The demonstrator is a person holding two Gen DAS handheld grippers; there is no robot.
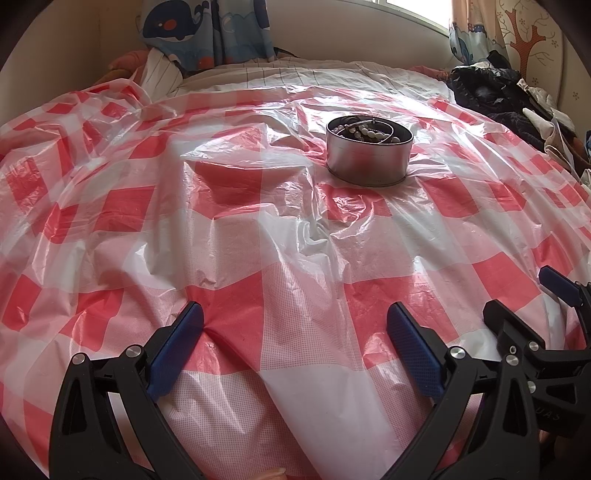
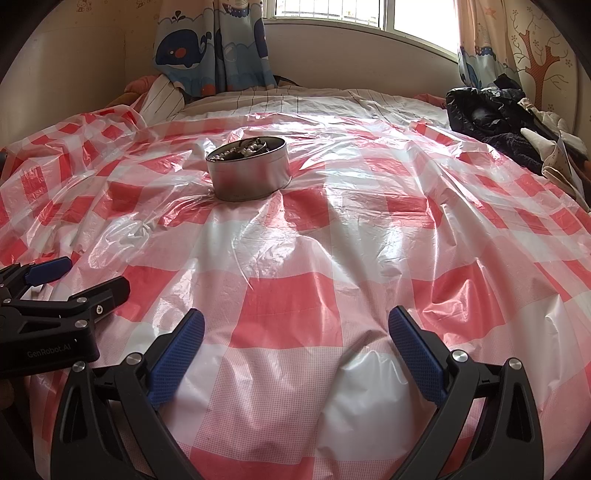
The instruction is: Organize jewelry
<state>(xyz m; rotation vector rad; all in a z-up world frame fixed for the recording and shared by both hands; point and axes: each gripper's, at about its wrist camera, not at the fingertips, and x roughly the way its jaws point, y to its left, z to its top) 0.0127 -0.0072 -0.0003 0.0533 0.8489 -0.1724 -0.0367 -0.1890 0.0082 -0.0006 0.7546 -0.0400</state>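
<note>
A round silver tin (image 1: 368, 155) stands on the red-and-white checked plastic sheet (image 1: 221, 240) over the bed; it also shows in the right wrist view (image 2: 248, 173). Pearl beads and other jewelry (image 1: 364, 132) lie inside it, also seen in the right wrist view (image 2: 243, 150). My left gripper (image 1: 295, 317) is open and empty, low over the sheet, well short of the tin. My right gripper (image 2: 296, 321) is open and empty, beside the left one. Each gripper shows in the other's view: the right (image 1: 524, 295), the left (image 2: 88, 275).
A pile of dark clothes (image 2: 495, 114) lies at the bed's far right. Whale-print curtains (image 2: 210, 48) and a striped pillow (image 2: 166, 98) are at the far left, a window (image 2: 369, 18) behind. The sheet is wrinkled around the tin.
</note>
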